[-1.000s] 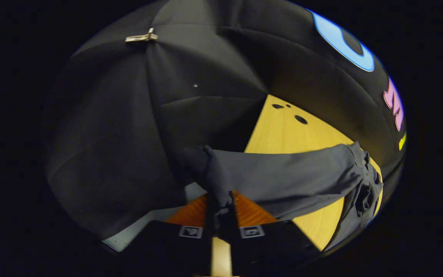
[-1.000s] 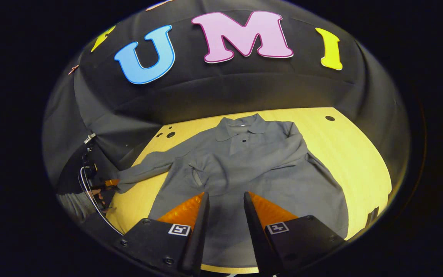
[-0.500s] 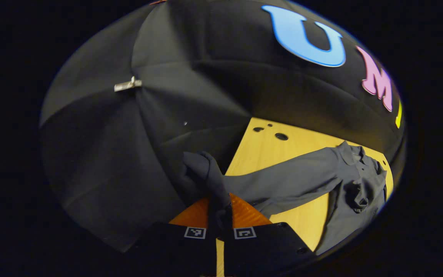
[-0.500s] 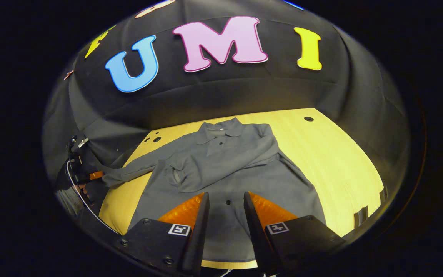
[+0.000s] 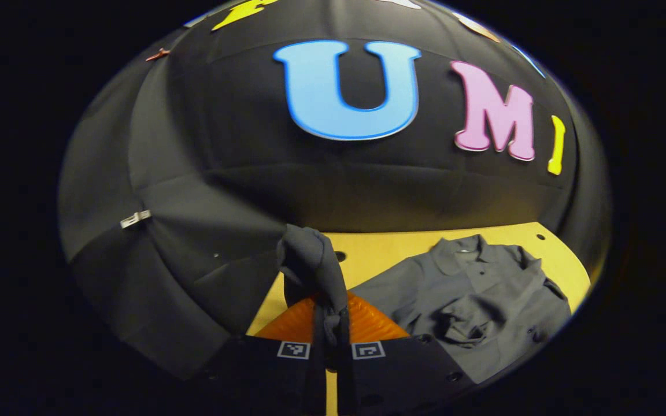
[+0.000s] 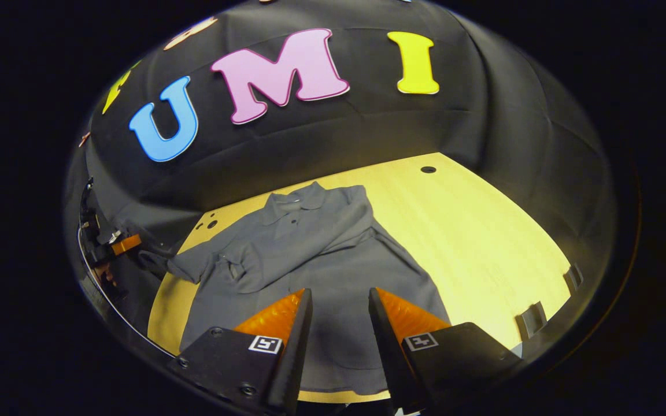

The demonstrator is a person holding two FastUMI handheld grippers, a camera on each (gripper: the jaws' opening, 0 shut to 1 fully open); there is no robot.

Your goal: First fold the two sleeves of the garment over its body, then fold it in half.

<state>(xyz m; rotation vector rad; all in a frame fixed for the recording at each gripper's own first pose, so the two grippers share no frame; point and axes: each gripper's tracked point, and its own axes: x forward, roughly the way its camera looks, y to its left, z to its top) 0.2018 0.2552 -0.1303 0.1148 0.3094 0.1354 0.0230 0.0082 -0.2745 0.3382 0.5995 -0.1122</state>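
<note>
We see one grey shirt (image 6: pixel 321 260) lying face up on the yellow wooden table (image 6: pixel 483 231), its collar (image 6: pixel 295 202) toward the booth's black cloth wall and its hem nearest the right gripper (image 6: pixel 339 323). It is a soft, matte fabric with a pointed collar and small dark buttons down the front. One sleeve (image 6: pixel 304 248) already lies slantwise across the chest. The other sleeve (image 5: pixel 313 266) is lifted off the table — its cuff end stands bunched above the left gripper (image 5: pixel 330 323), whose two ribbed orange fingers (image 5: pixel 287 323) are pressed together on the cloth, pinching it.

In the right gripper view, the right gripper hangs over the lower part of the shirt with its jaws spread and nothing between them; the left gripper shows small at the far left edge, off the table's side.

The table top is smooth, pale wood grain, with a few round dark holes (image 6: pixel 428 170) near its far edge. Each gripper has two wedge-shaped fingers on black blocks.
</note>
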